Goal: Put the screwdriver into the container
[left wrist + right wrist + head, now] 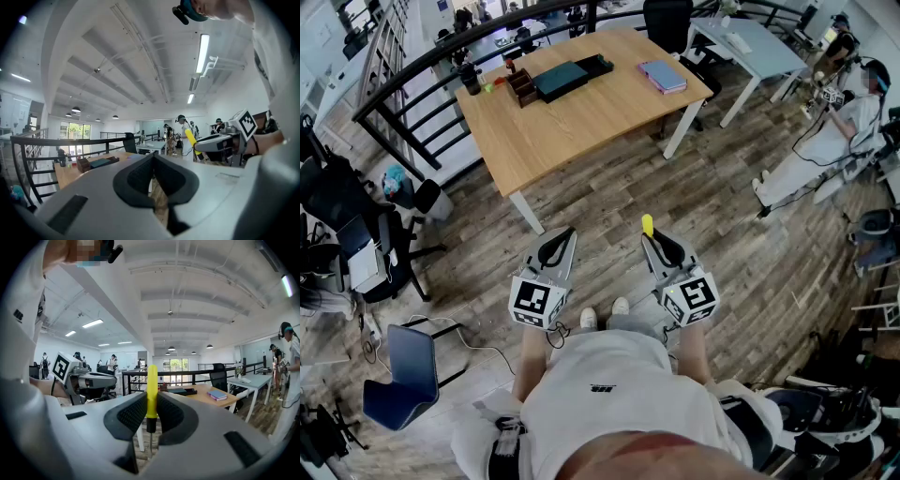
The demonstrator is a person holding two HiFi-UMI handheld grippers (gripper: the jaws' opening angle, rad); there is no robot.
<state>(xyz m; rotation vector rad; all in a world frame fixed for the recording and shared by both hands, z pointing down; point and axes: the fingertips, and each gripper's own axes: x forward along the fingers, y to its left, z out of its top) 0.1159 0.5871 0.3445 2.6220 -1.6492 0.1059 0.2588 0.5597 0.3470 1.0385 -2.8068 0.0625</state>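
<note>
Clamped in my right hand-held gripper (651, 242) is the screwdriver (647, 226). The pads pinch the low end of its yellow handle just above the black collar, the handle sticks out past the jaw tips, and the thin shaft runs back between the jaws. I hold it close in front of me at about 1 o'clock. My left hand-held gripper (566, 236) sits beside it at about 11 o'clock, its pads drawn together on nothing; only a sliver of floor shows through the slit below them. So I judge the pick-up done and the grasp sound, with the tool upright and centred in the jaws. What is left is the whole carry and the drop. A stretch of wooden floor (609, 202) lies between me and the surface (581, 127), which stands well away at 12 o'clock. On its far side, toward 11 o'clock, sits a brown compartmented box (523, 87) that I take to be the container, just beside a dark flat tray (565, 77). A purple notebook (663, 75) lies apart at 1 o'clock. Nothing yet hovers over the container, so I still have to walk up, bring the screwdriver over a compartment and release it.
</note>
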